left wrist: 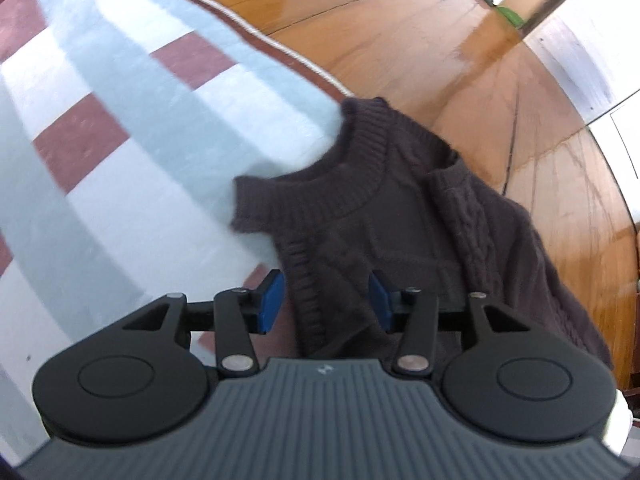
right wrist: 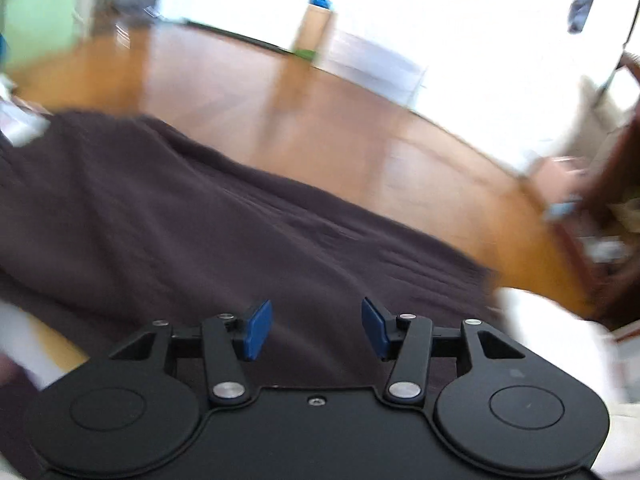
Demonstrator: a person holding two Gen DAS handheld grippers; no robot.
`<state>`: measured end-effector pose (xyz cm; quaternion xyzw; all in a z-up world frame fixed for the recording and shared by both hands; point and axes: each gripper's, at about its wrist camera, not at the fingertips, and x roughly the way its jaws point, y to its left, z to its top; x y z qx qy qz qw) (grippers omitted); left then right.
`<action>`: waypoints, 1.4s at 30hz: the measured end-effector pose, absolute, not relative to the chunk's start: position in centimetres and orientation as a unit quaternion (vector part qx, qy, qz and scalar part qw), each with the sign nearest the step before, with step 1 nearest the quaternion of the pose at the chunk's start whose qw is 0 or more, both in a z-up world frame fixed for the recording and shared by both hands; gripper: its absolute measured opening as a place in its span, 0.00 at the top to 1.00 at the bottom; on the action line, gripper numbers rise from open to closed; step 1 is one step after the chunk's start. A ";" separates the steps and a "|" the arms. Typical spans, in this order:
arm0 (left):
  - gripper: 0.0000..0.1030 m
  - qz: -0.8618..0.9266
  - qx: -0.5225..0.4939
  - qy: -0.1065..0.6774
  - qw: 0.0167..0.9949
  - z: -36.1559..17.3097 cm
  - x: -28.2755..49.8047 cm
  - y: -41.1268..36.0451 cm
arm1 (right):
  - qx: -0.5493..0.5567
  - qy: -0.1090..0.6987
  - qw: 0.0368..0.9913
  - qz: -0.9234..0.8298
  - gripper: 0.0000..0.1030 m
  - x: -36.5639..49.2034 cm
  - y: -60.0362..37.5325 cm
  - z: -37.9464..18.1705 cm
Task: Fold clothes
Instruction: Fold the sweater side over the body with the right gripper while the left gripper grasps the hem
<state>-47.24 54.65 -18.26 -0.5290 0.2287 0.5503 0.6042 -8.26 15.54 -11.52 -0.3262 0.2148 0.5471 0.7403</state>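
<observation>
A dark brown cable-knit sweater point(left wrist: 400, 208) with a ribbed round collar lies at the edge of a checked cloth point(left wrist: 120, 120), and its right part hangs off over the edge. My left gripper point(left wrist: 326, 304) is open, its blue pads point(left wrist: 272, 304) standing on either side of a ribbed edge of the sweater near the shoulder. The right wrist view is blurred by motion. There the same dark sweater point(right wrist: 180, 220) spreads wide below my right gripper point(right wrist: 316, 328), which is open with the fabric lying under the gap.
The cloth is checked in light blue, white and maroon with a corded border point(left wrist: 280, 48). Beyond it lies a wooden floor point(left wrist: 400, 20). A white wall point(right wrist: 400, 20), a cardboard box point(right wrist: 316, 28) and dark wooden furniture point(right wrist: 600, 208) stand farther off.
</observation>
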 end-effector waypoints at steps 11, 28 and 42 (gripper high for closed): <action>0.44 0.543 -0.557 0.221 0.589 -19.4 -47.6 54.0 | -0.324 0.237 0.593 0.698 0.47 -17.2 23.4 -12.4; 1.00 0.520 -0.572 0.125 0.622 -17.3 -51.3 52.1 | -0.381 0.249 0.478 0.751 0.65 -25.4 25.7 -15.6; 0.76 0.409 -0.703 0.026 0.581 -20.6 -53.4 50.1 | -0.175 0.540 0.506 0.650 0.83 -17.7 27.8 -18.3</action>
